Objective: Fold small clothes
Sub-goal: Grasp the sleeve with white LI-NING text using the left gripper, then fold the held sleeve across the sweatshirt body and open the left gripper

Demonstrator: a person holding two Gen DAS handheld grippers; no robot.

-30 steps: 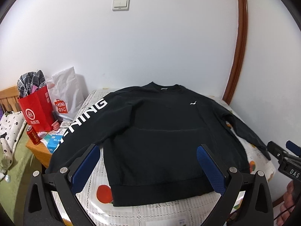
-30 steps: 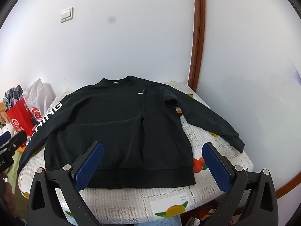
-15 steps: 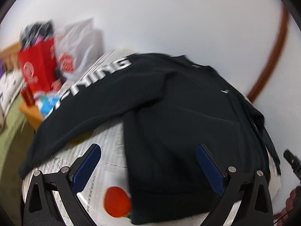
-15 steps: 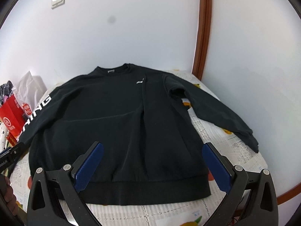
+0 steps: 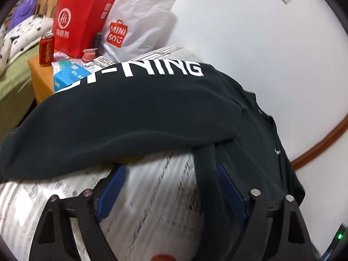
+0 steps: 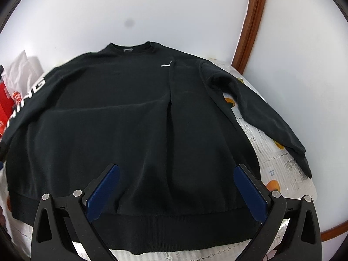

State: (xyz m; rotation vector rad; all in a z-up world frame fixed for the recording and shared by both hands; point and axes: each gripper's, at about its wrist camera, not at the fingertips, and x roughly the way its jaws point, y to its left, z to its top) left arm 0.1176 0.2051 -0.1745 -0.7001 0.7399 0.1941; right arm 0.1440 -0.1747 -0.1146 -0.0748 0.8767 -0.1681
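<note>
The left gripper [image 5: 169, 174] has swung down to the lettered sleeve [image 5: 134, 108], jaws spread; only its view shows the red bag [image 5: 80, 19]. The right gripper [image 6: 176, 174] (spread) hovers over the sweatshirt [image 6: 121, 130], flat on the table [image 6: 282, 174].

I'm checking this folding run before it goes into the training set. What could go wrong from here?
1. The left gripper is open low by the lettered sleeve, which overhangs the table edge toward the cluttered side table; pulling it might drag against the red can.
2. The other sleeve ends near the table's rim and could slide off.
3. The sweatshirt has a lengthwise crease that folding may lock in.
</note>
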